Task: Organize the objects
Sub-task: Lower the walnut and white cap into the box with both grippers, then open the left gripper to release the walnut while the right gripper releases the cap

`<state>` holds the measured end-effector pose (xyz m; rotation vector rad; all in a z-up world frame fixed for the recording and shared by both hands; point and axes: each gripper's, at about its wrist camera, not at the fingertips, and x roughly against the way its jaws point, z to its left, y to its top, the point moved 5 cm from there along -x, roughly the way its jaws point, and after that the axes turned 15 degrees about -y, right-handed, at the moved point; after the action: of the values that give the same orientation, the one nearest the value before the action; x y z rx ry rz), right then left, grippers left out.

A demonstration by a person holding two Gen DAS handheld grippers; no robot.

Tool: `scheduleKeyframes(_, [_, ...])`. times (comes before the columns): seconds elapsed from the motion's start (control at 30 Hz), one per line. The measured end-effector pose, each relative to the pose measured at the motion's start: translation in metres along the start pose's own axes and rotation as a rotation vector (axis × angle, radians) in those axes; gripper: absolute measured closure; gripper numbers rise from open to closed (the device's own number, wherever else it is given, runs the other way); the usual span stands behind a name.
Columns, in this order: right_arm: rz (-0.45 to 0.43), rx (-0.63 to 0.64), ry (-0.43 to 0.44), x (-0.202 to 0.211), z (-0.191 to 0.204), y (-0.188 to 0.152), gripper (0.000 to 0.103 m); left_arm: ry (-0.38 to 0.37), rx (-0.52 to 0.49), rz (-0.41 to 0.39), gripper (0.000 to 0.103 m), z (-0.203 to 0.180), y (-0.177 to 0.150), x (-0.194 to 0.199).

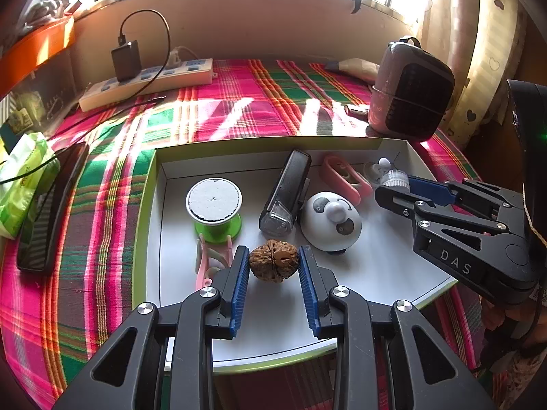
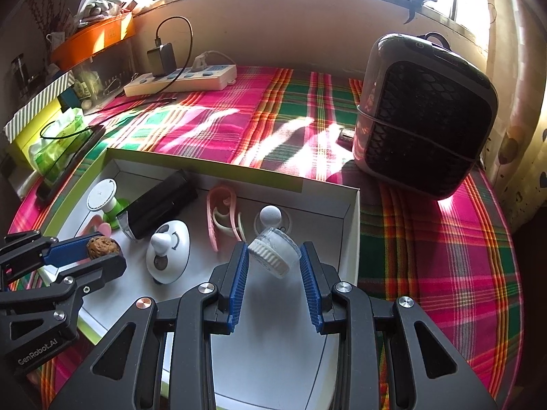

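A white shallow box (image 1: pixel 420 167) (image 2: pixel 348 225) with a green rim lies on the plaid cloth. My left gripper (image 1: pixel 273 264) is shut on a brown walnut (image 1: pixel 273 261) (image 2: pixel 102 246) and holds it over the box floor. My right gripper (image 2: pixel 274 259) (image 1: pixel 396 188) is shut on a small clear jar with a white ribbed lid (image 2: pixel 275 252) (image 1: pixel 395 178), tilted, above the box's right part. In the box lie a green spool (image 1: pixel 213 210), a black device (image 1: pixel 285 191), a white timer (image 1: pixel 331 220) and pink clips (image 1: pixel 345 177).
A dark fan heater (image 2: pixel 424 112) (image 1: pixel 410 89) stands on the cloth just behind the box's right corner. A white power strip (image 1: pixel 147 80) with a charger and cable lies at the back left. A phone (image 1: pixel 51 205) and a green tissue pack (image 1: pixel 20 184) lie left of the box.
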<state>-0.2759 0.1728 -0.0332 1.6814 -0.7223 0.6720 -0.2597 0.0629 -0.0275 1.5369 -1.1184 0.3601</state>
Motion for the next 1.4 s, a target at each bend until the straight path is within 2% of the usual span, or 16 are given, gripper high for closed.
scheduleKeyframes(0.7, [-0.006,0.013,-0.012,-0.0005,0.0028,-0.0009,0.070,0.002,-0.004,0.002,0.075,0.0013,-0.0009,-0.0004])
scheduleKeyframes(1.07, [-0.010,0.019,-0.016,0.0011,0.0051,-0.0021,0.070,0.001,0.001,-0.003,0.071,0.0034,-0.0013,0.0014])
scheduleKeyframes(1.2, [-0.016,0.019,-0.020,0.0028,0.0054,-0.0025,0.062,0.002,0.001,-0.003,0.070,0.0036,-0.0013,0.0014])
scheduleKeyframes(1.4, [-0.019,0.018,-0.030,0.0049,0.0054,-0.0034,0.062,0.005,0.007,-0.006,0.068,0.0047,-0.0018,0.0025])
